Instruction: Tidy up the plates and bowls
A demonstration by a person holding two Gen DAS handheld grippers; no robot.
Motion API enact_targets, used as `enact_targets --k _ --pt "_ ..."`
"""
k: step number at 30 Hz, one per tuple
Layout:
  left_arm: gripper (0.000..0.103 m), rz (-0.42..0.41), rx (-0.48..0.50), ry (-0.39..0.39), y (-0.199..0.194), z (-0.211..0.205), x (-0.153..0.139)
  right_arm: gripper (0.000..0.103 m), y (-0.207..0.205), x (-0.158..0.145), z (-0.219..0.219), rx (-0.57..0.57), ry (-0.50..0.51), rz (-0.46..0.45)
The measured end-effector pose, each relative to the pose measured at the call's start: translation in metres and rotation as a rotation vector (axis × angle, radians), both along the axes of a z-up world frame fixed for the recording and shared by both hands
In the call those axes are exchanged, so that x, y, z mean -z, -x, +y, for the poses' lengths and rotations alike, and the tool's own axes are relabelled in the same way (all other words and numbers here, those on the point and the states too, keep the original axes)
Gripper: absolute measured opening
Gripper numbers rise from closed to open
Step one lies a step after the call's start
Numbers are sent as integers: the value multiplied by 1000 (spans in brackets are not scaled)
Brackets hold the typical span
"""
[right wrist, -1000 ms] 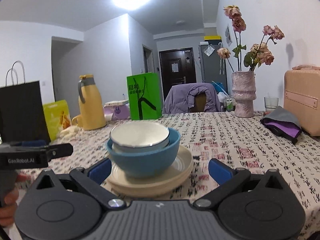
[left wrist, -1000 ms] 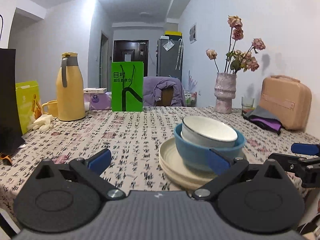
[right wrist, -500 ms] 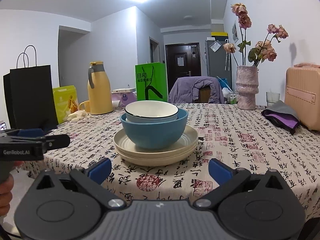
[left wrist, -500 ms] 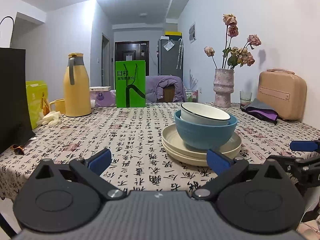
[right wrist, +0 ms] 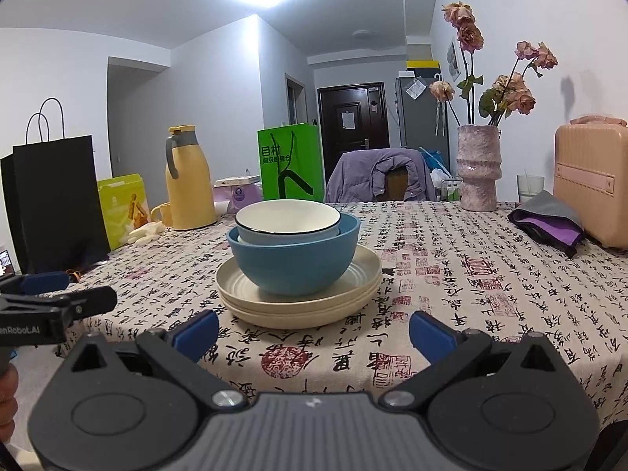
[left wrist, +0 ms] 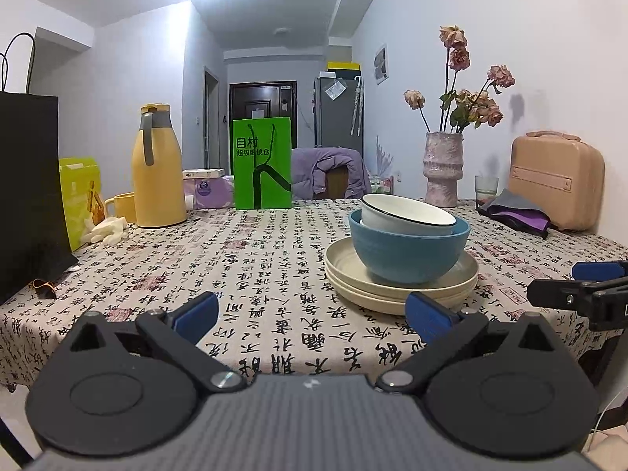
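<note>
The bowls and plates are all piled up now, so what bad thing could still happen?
1. The white bowl sits tilted inside the blue bowl, so a bump might make it slide or rattle out.
2. The cream plates lie near the table edge where both open grippers, left gripper and right gripper, hover; a careless nudge could push the whole pile.

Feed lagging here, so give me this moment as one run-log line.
left hand-held gripper: open, empty | right hand-held gripper: open, empty | white bowl in blue bowl on plates | short of stack
</note>
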State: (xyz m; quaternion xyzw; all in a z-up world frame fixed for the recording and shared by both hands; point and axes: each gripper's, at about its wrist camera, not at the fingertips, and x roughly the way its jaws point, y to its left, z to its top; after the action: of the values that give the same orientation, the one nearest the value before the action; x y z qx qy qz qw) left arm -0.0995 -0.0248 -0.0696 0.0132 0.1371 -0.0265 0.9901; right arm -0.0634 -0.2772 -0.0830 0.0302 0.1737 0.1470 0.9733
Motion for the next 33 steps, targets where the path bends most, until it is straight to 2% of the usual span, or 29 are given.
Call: enact_targets --k 33 --pt "103 6 6 5 -1 1 2 103 -2 2 3 -11 5 6"
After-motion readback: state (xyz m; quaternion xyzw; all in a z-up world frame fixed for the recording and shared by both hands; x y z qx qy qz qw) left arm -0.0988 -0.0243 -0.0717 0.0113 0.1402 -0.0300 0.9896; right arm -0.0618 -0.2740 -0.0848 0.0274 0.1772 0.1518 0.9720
